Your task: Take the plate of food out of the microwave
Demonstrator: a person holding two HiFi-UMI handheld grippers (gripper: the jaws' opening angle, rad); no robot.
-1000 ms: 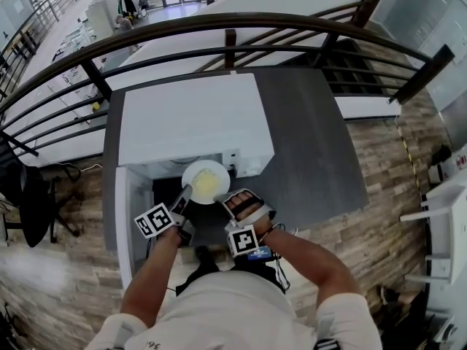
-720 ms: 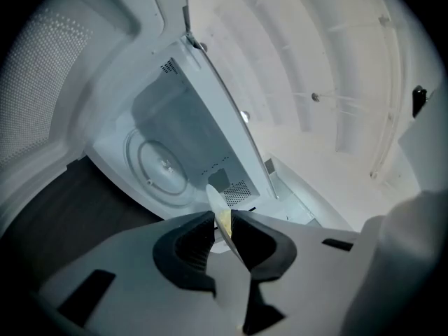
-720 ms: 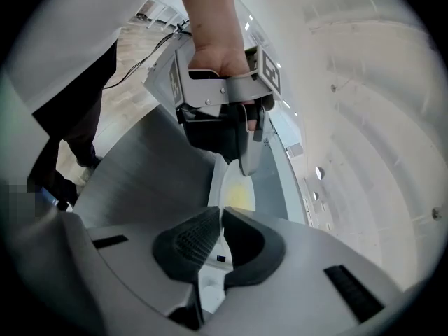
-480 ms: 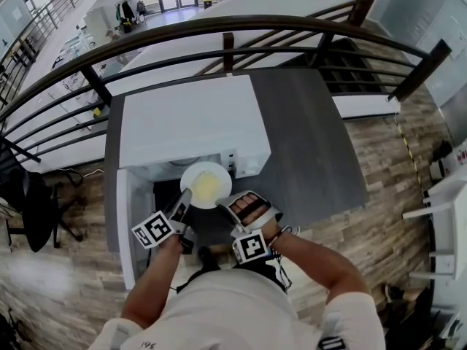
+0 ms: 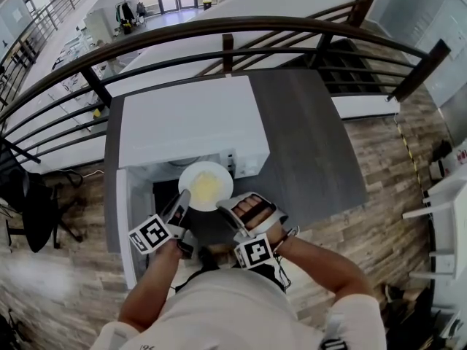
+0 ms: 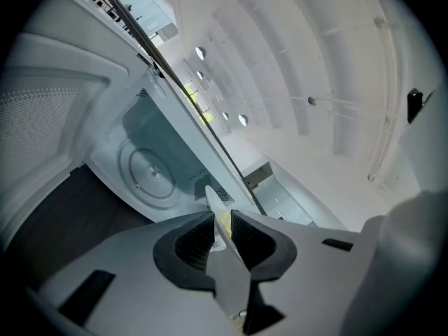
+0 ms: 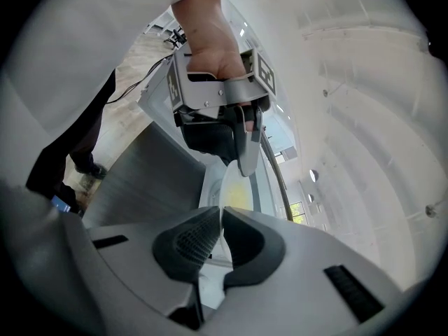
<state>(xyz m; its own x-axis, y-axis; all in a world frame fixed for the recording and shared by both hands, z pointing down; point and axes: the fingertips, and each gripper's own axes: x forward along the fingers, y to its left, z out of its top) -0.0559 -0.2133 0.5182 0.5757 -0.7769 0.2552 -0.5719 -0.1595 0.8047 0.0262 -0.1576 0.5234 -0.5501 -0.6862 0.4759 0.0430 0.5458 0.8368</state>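
Hanging at the microwave mouth, the plate of food was pinched at opposite rims by left gripper and right gripper; it could be tipped by uneven lifting, spilling food.

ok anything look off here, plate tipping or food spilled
Nothing stands out. The round white plate of yellow food is gripped at its rim by the left tool and right tool, at the open white microwave mouth, with no spill visible.

Forearms extend from lower centre; left gripper and right gripper each pinch the plate rim.
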